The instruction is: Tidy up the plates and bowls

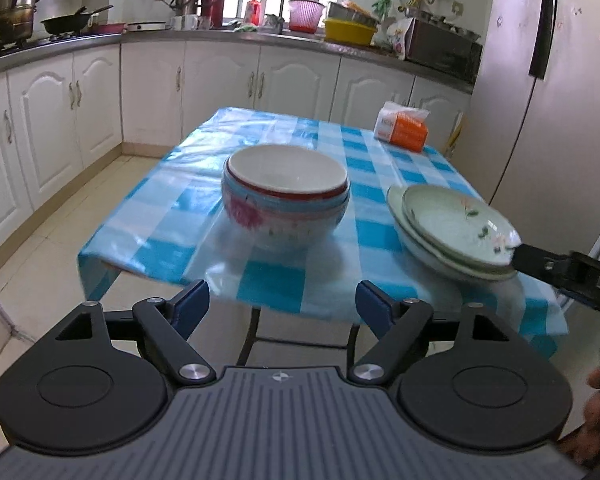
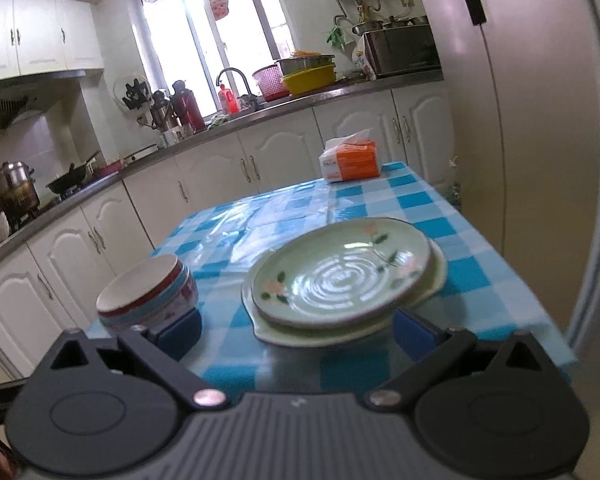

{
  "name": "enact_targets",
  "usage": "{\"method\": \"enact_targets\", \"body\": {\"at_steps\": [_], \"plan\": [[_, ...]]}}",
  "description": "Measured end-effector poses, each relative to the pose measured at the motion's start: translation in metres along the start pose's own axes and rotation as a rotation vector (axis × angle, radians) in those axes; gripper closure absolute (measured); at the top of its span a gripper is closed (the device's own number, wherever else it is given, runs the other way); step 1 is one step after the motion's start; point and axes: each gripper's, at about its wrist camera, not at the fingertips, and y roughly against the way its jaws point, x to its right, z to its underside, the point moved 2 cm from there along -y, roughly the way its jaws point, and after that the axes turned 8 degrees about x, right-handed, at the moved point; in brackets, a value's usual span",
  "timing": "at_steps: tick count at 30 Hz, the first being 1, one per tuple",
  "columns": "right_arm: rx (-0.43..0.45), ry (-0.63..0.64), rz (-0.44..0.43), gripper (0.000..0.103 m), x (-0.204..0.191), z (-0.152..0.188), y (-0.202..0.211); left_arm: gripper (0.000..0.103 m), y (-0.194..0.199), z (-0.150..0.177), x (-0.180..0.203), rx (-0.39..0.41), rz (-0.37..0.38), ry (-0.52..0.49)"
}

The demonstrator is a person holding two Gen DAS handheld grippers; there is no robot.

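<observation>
A stack of bowls, white inside with red and blue rims, stands on the blue checked table; it also shows in the right wrist view. A stack of pale green floral plates lies to its right, also seen in the right wrist view. My left gripper is open and empty, just short of the table's near edge, in front of the bowls. My right gripper is open, its jaws either side of the plates' near rim, and it shows at the plates' edge in the left wrist view.
An orange and white tissue pack sits at the table's far right corner, also in the right wrist view. White cabinets and a cluttered counter run behind. A refrigerator stands close on the right.
</observation>
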Motion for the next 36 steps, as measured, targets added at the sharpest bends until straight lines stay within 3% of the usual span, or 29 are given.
{"method": "enact_targets", "body": {"at_steps": [14,23,36], "plan": [[-0.054,0.065,0.108,0.001,-0.006,0.004,0.047,0.0,0.029,-0.002,0.011,0.003,-0.014,-0.072],[-0.112,0.052,0.083,0.001,-0.019,0.004,0.063,0.0,0.045,0.007,0.008,-0.021,-0.026,-0.076],[-0.076,0.066,0.083,0.001,-0.025,0.001,0.083,0.0,0.058,0.011,0.015,-0.01,-0.029,-0.094]]}}
